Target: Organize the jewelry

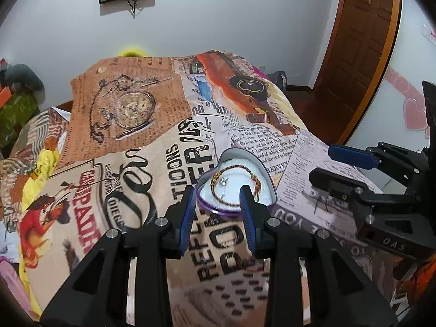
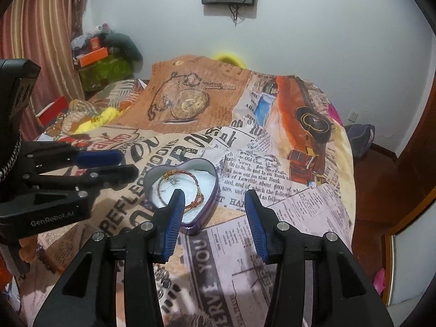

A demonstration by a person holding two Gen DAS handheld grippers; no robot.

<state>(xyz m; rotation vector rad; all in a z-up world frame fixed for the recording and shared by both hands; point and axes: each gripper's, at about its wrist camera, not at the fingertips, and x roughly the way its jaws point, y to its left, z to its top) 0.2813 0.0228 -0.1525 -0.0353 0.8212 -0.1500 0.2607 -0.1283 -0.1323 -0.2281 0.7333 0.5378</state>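
While apart, both tools (image 1: 218, 199) (image 2: 214, 201) empty.

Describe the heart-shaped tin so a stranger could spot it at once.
Start at the bed covered by a newspaper-print blanket. Near its front middle sits a purple heart-shaped metal tin, lidless and lined in white. Unlike the printed pictures around it, it holds a real braided red-and-gold bracelet.

The heart-shaped tin (image 2: 188, 190) sits open-topped on the printed bedspread (image 1: 122, 190), its walls ringing a bracelet (image 1: 234, 182) on white padding. From above, nothing blocks entry. Flat bare cloth spreads all around the tin. The left gripper (image 1: 218, 196) hangs with parted jaws over the near rim; the right gripper (image 2: 214, 199) stands beside it, crowding that side
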